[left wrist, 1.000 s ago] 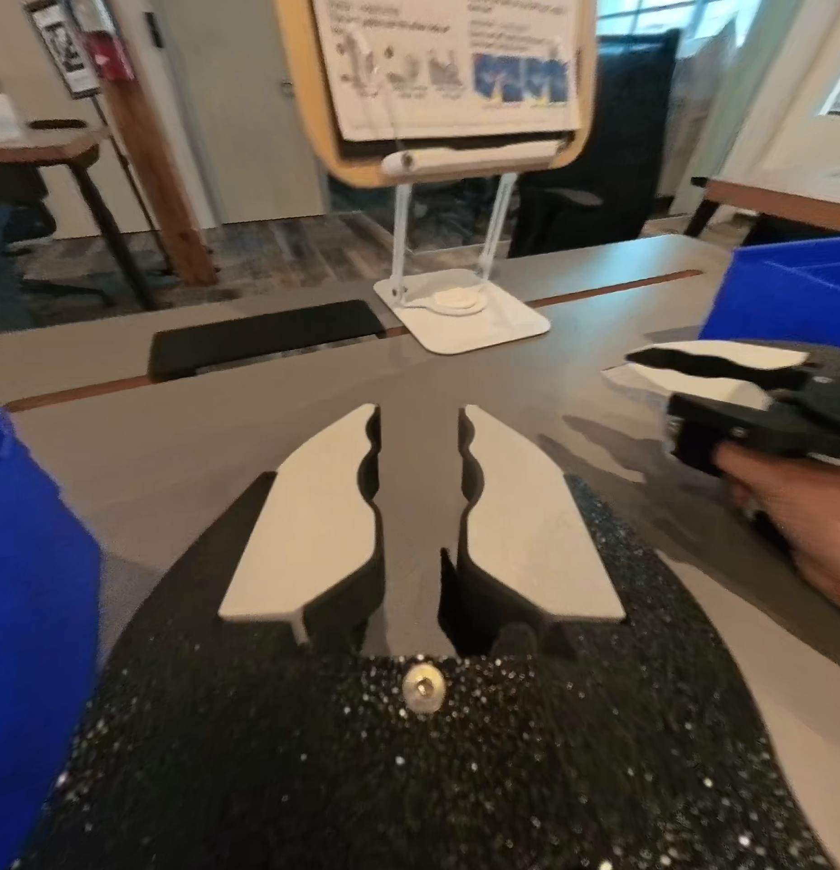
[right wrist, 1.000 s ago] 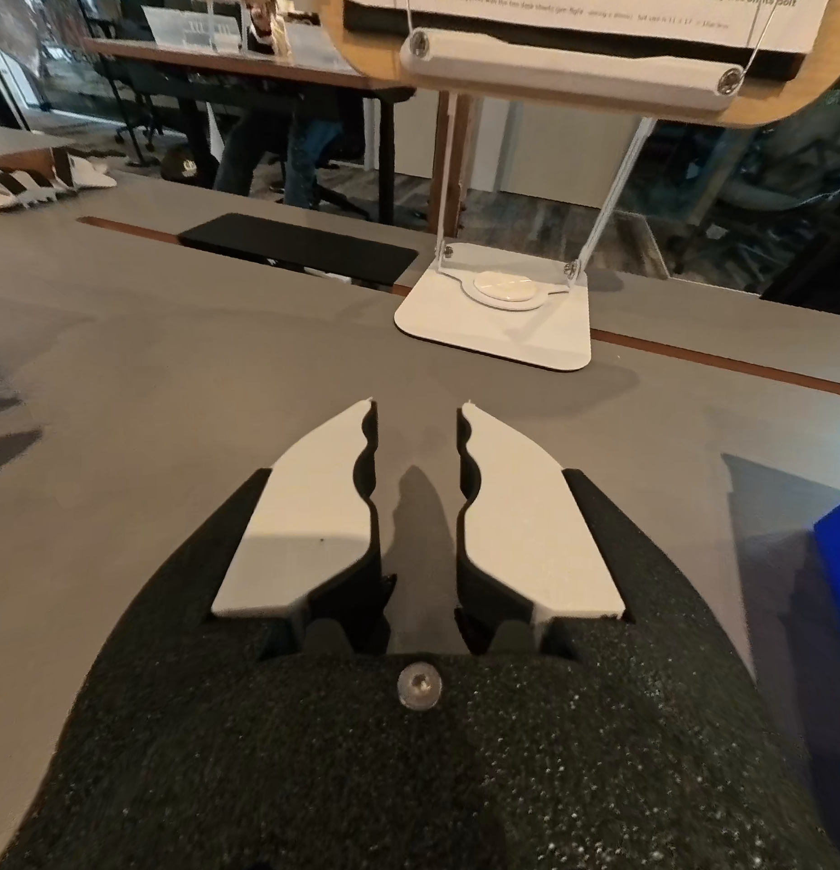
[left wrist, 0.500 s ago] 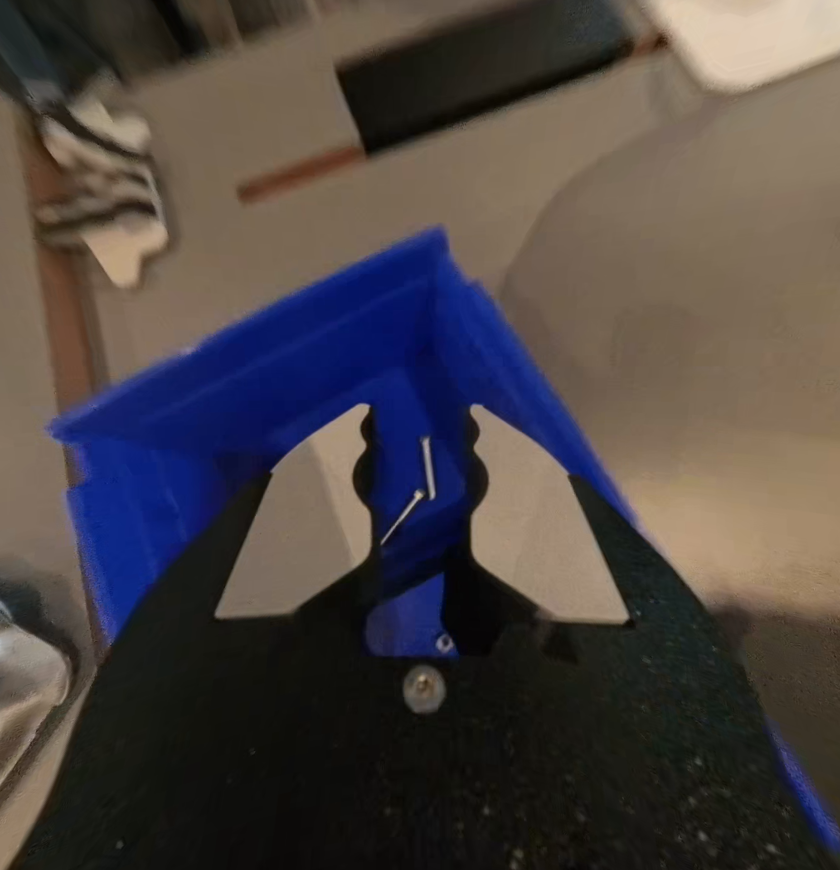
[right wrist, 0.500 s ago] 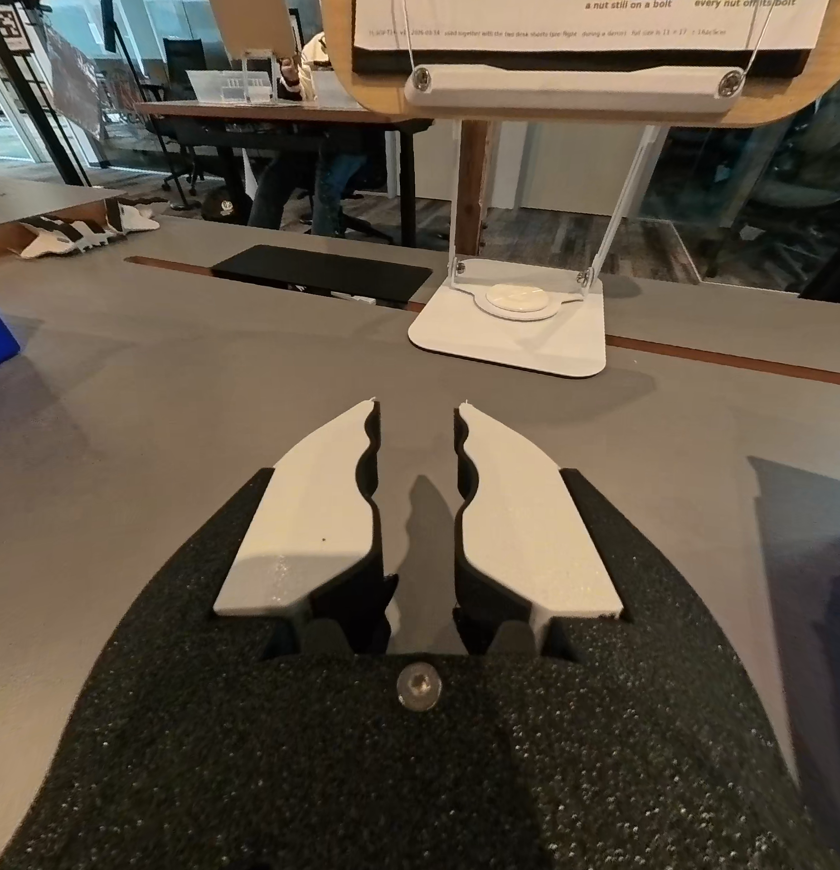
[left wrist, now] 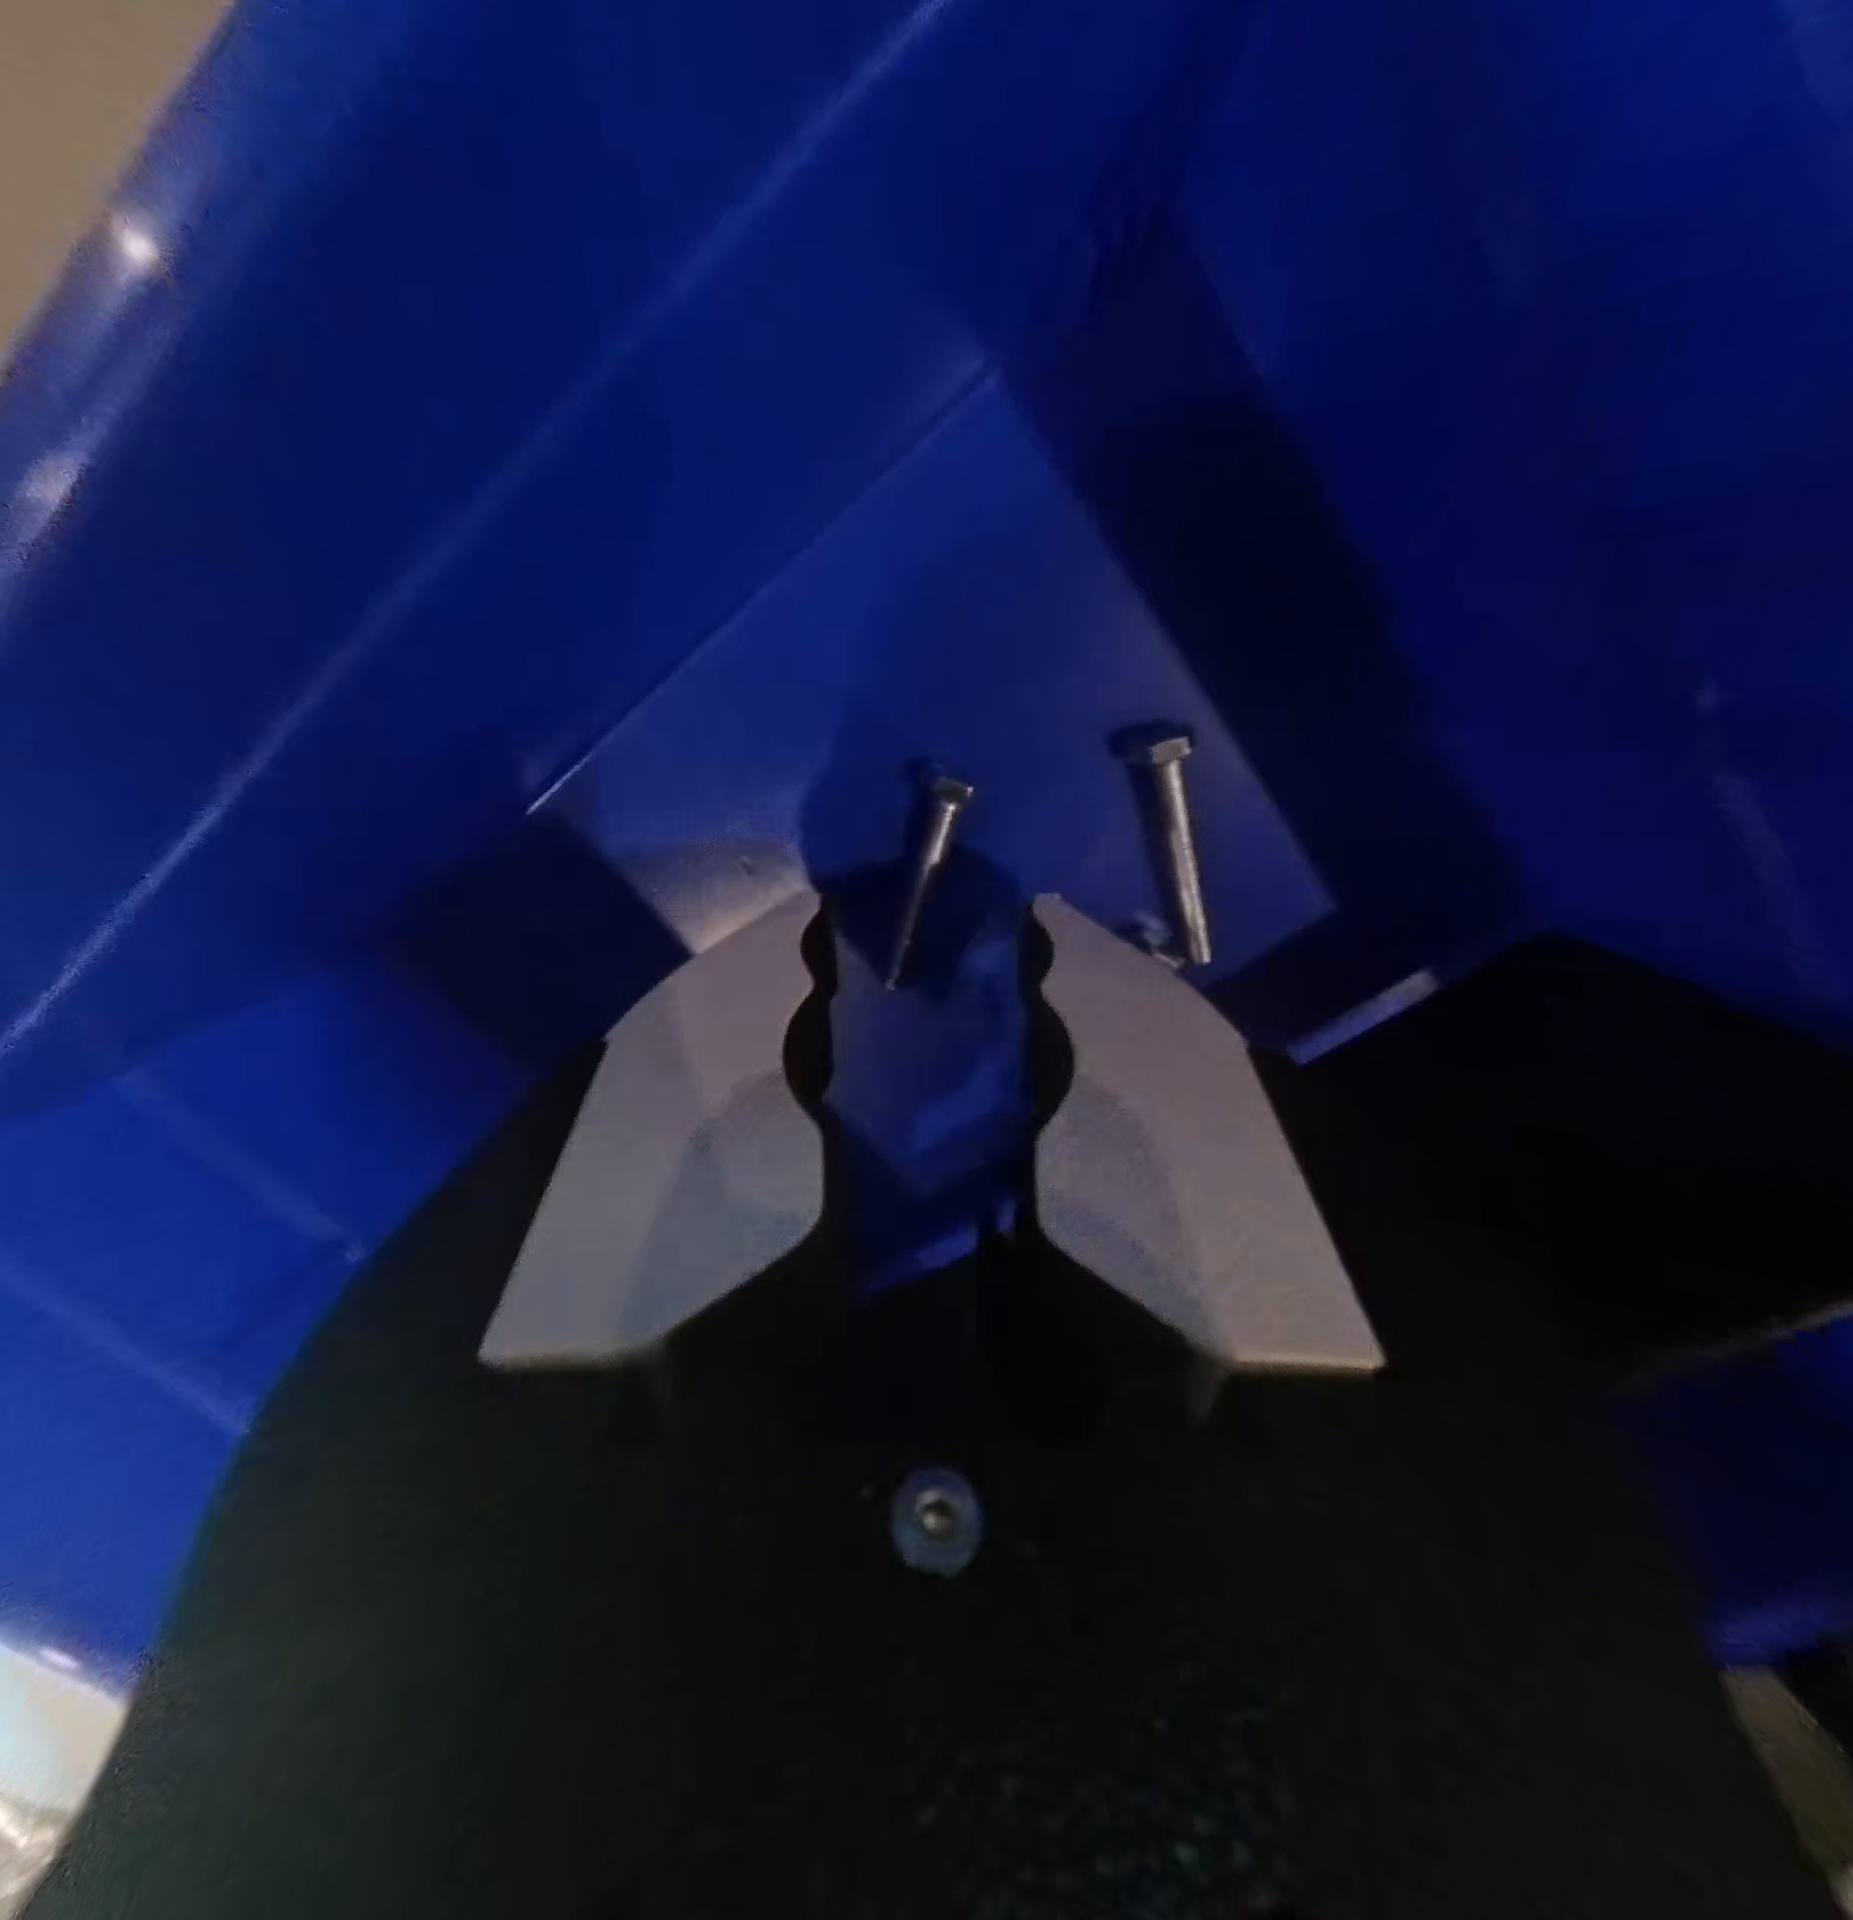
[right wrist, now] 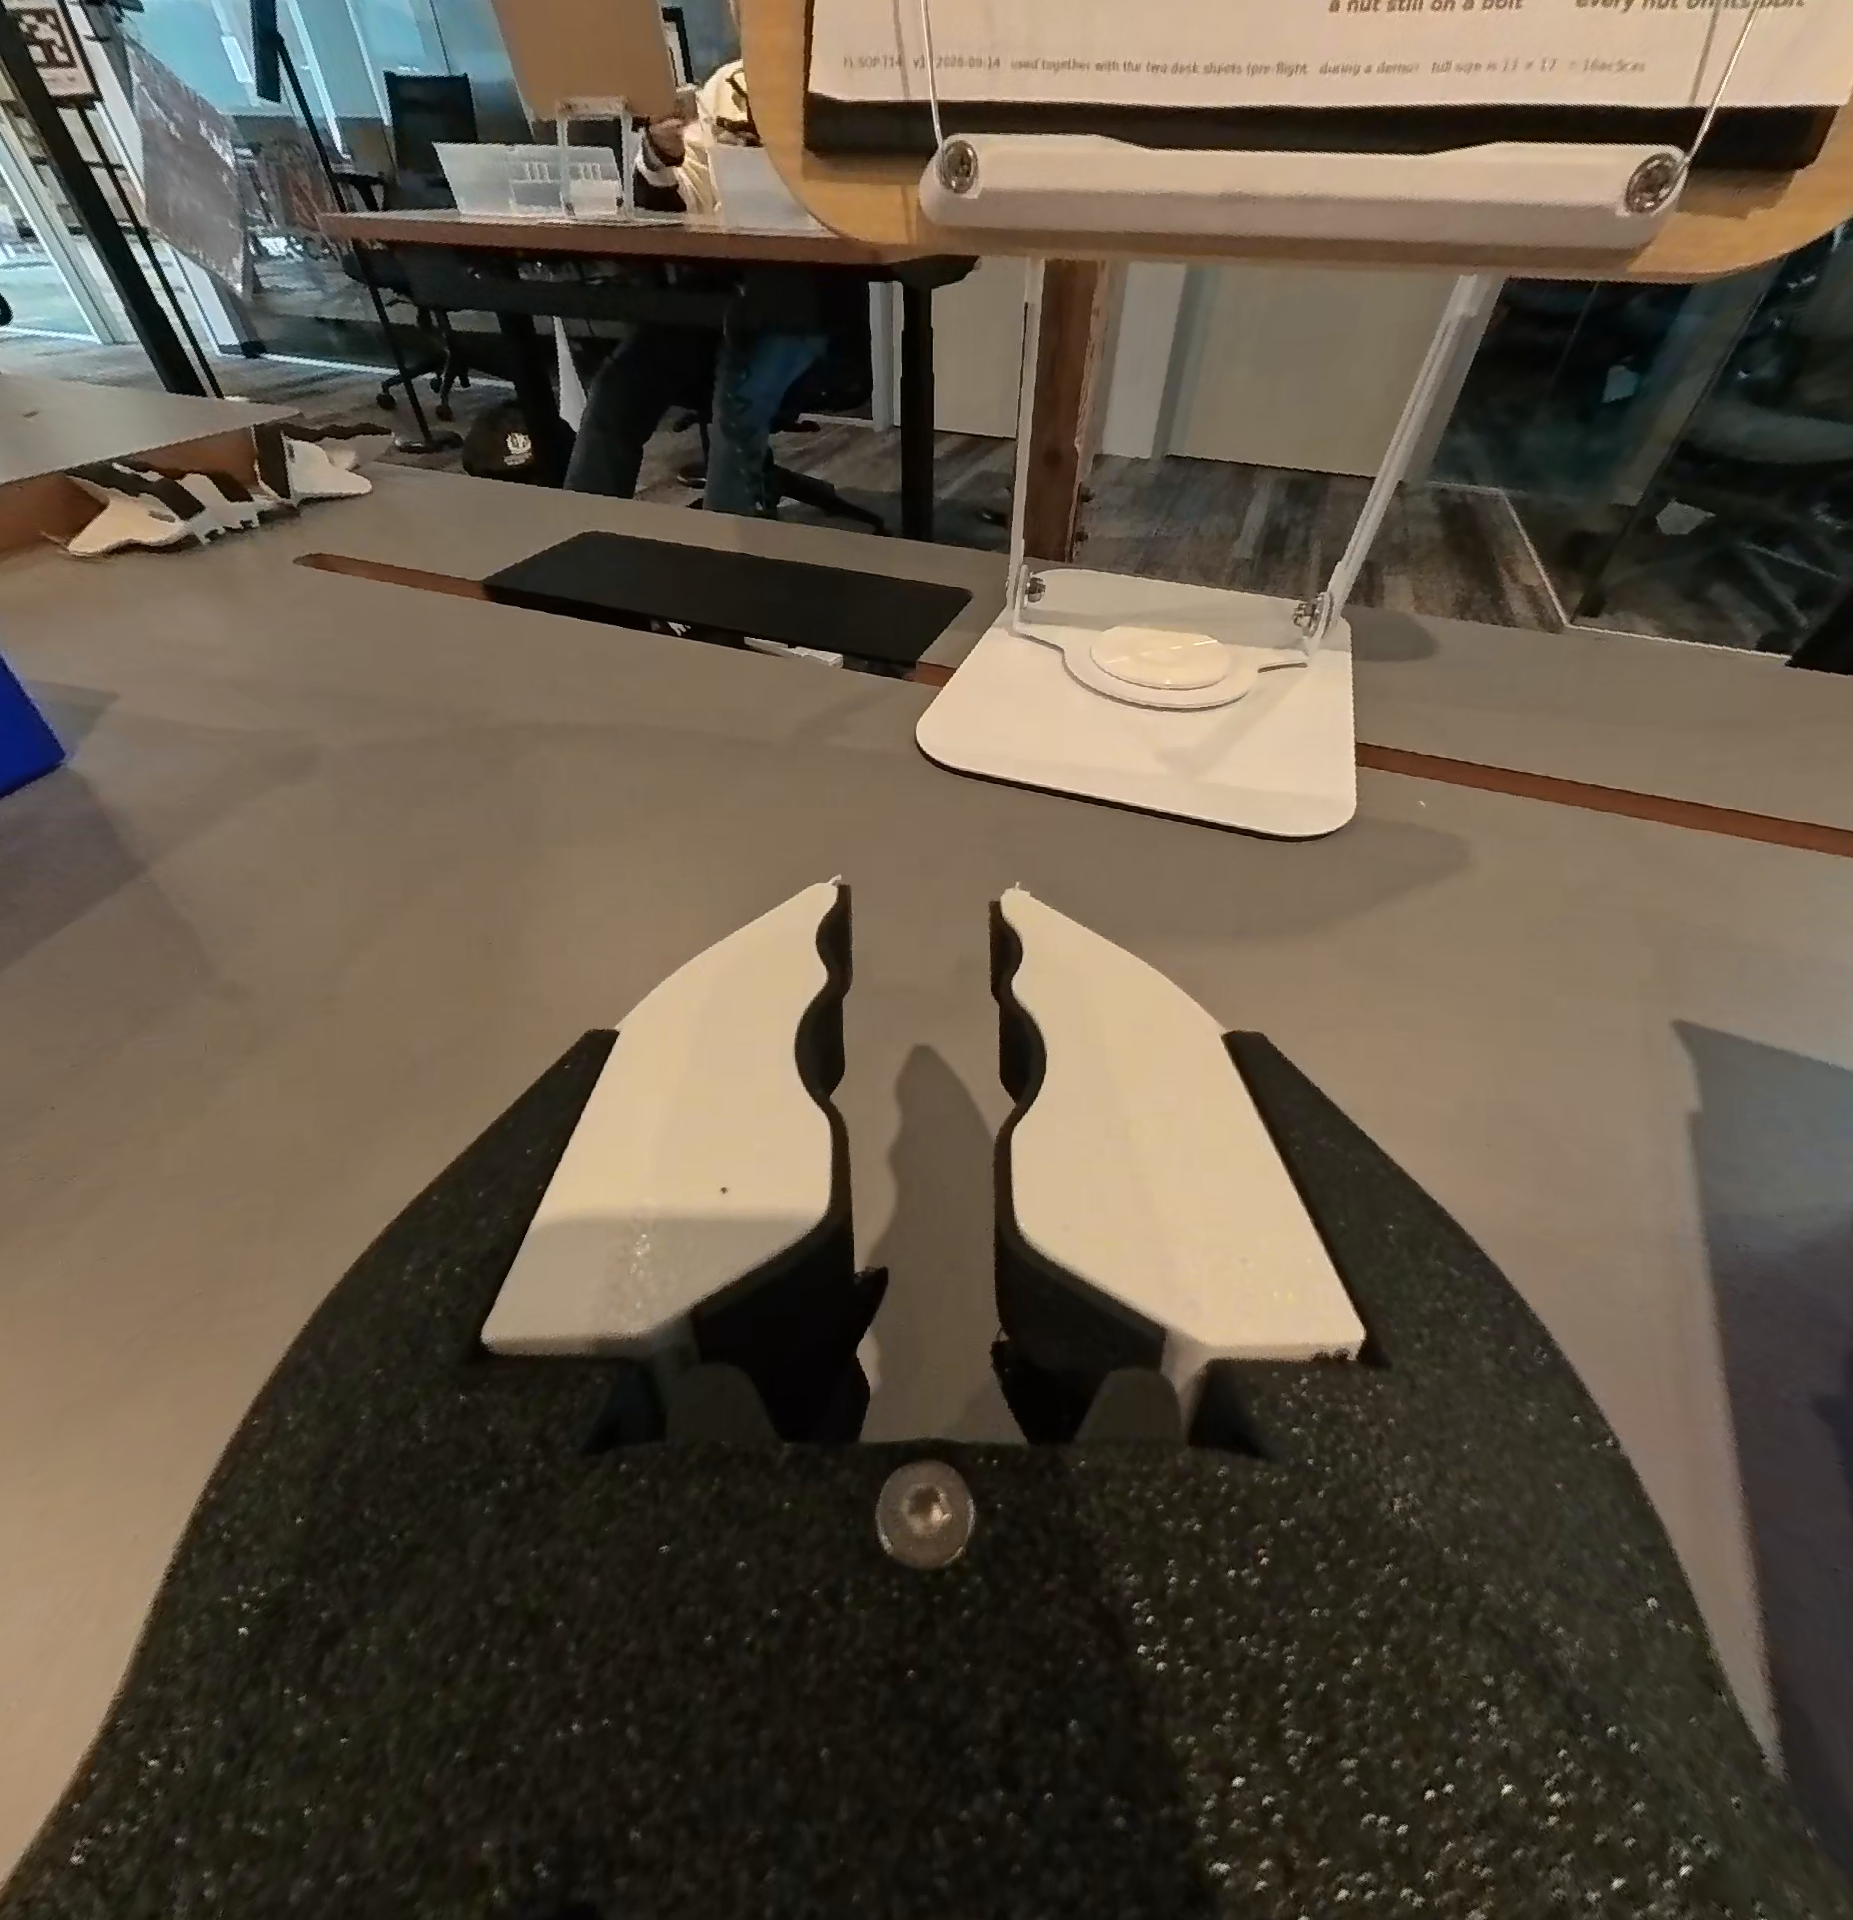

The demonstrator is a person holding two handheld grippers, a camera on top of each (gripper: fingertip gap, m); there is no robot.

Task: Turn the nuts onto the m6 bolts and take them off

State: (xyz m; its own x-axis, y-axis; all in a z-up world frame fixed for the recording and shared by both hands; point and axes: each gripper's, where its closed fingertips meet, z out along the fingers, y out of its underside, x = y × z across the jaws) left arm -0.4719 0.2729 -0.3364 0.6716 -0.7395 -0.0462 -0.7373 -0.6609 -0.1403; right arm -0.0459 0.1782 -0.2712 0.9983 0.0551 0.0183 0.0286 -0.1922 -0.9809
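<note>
Bolts lie loose on the floor of a blue bin (left wrist: 486,520): one bolt (left wrist: 927,883) straight ahead of the left gripper (left wrist: 927,935), with its shank tip just entering the gap between the jaws, and a second bolt (left wrist: 1171,842) just beside the right fingertip (left wrist: 1098,997), head pointing away. The left jaws stand spread with nothing pinched. The right gripper (right wrist: 922,914) hangs over the bare grey surface (right wrist: 382,935), well apart from the bin, its jaws also spread and empty. No nuts can be made out for certain; a small bit near the second bolt's tip is too blurred to name.

Such bolts are likely light, stiff and smooth steel, prone to roll or swivel when nudged. Best hold looks to be across the shank near the head, seated in a jaw notch, leaving the threaded end free for a nut.
</note>
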